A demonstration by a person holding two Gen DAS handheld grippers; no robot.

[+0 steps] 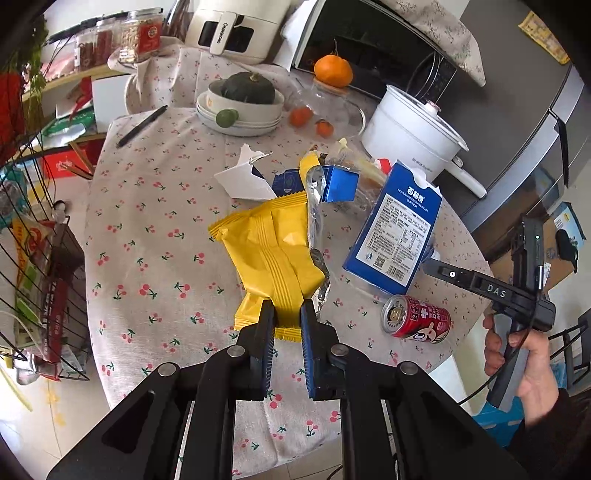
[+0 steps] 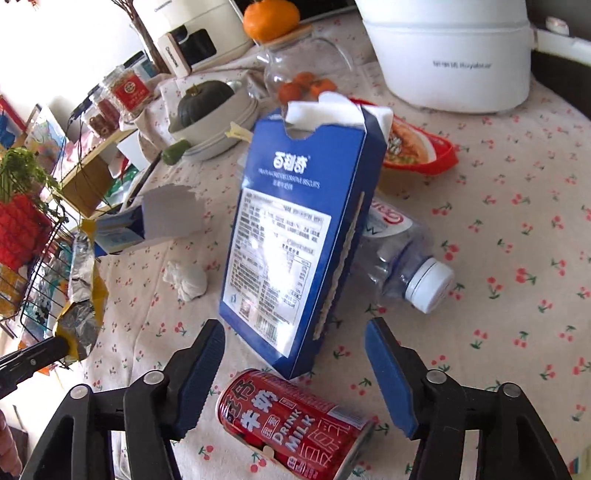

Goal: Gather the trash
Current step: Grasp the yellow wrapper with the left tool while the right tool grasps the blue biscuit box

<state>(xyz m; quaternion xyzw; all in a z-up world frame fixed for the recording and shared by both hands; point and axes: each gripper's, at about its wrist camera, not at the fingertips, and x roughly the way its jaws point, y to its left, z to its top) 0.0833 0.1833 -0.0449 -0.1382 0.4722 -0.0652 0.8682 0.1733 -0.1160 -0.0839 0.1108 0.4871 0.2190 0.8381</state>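
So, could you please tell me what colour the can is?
Red, with white lettering; the can shows best in the right wrist view.

Left gripper (image 1: 287,314): jaws nearly closed, pinching thin edge between blue pads (image 1: 308,332), pointing forward over table. Right gripper (image 2: 295,354): jaws spread wide, nothing between pads, angled down. Right hand (image 1: 524,354) wraps its handle.

I see a round table (image 1: 155,236) draped in a pale cherry-print cloth, standing on a light tiled floor (image 1: 40,417). Behind it, a dark microwave (image 1: 373,48) sits under a floral cover, with a white air fryer (image 1: 232,29) beside it. To my left a wooden shelf (image 1: 74,79) carries jars, and a black wire rack (image 1: 44,280) stands near the table edge. Bright daylight washes the wall (image 2: 66,48) beyond.
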